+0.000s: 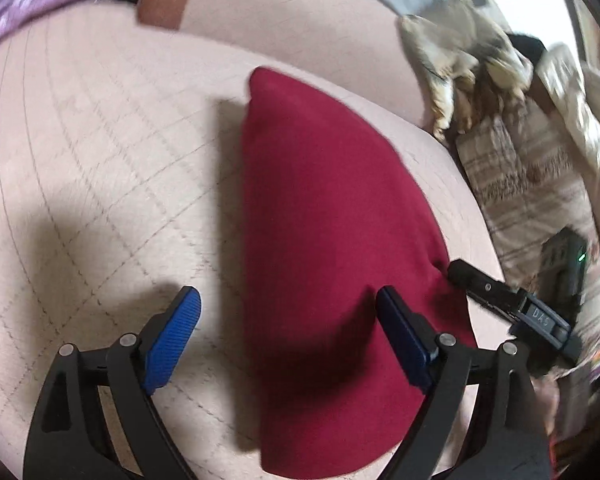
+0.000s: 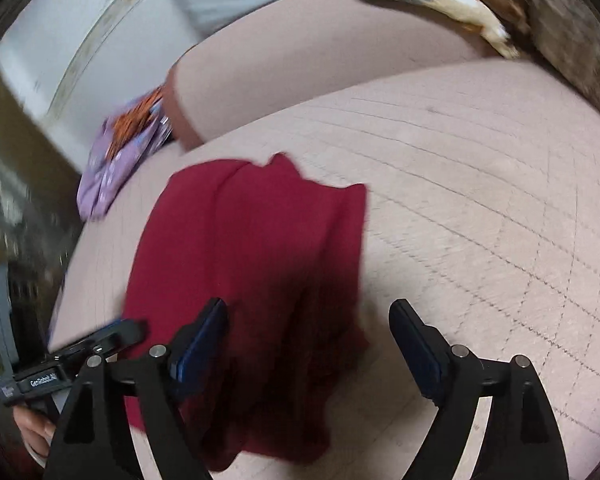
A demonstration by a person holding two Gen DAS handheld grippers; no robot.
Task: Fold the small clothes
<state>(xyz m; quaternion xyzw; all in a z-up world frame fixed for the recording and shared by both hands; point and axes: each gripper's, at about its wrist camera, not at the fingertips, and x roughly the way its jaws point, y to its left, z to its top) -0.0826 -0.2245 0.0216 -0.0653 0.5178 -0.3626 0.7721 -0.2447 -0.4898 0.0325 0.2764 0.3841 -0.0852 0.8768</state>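
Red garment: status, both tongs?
Left tongs open, empty. Right tongs open, empty. Red garment lying partly folded on quilted bed. Nothing in the way.

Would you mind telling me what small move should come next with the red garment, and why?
Probably lower the right tongs onto the near edge of the red garment and close on it. Both the right and the left tongs are open and hold nothing, and the garment lies on the quilted pink surface with uneven folds, so it seemingly still needs another fold.
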